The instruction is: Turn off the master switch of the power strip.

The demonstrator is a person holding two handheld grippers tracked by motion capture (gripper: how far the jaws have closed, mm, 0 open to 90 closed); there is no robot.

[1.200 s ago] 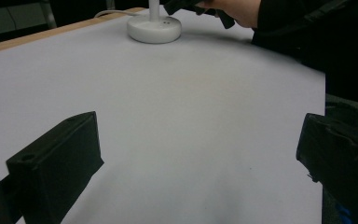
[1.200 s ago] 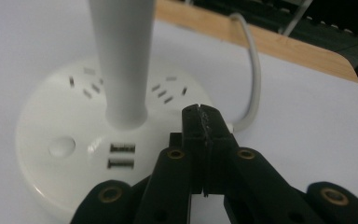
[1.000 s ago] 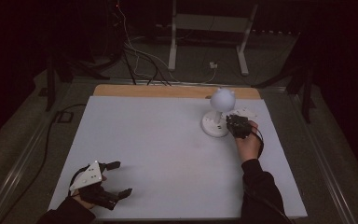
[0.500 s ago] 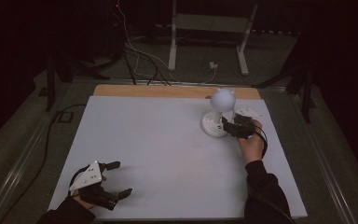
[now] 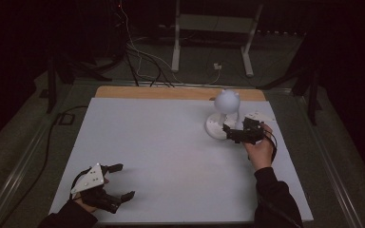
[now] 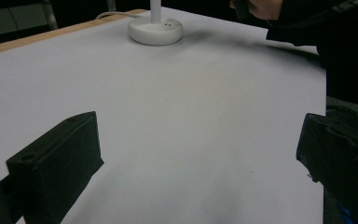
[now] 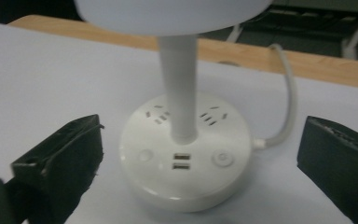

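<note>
The white lamp (image 5: 223, 116) stood toward the far right of the desk (image 5: 161, 142), its round base (image 7: 186, 158) flat on the white top and well in from the right edge, with a strip of bare wood (image 5: 171, 92) just behind it along the far side. A straight stem (image 7: 179, 88) rose from the middle of the base to a rounded white shade (image 5: 226, 100). On the base sat two sets of socket slots, two round buttons and a pair of small ports at the front; I could read no writing or brand on it. A white cord (image 7: 286, 93) curved out of the base on its right in the right gripper view.

The right gripper (image 5: 233, 133) was just beside the base on its near right side, and its fingers had just been opening; they stood wide apart on either side of the base with nothing pressed between them.

The left gripper (image 5: 119, 181) was well apart at the near left corner, close to the near edge, its fingers spread open over bare desk. Between the two lay a broad, clear stretch of white top. Beyond the far edge, cables (image 5: 142, 61) and a white metal stand (image 5: 214, 33) stood on the dark floor.
</note>
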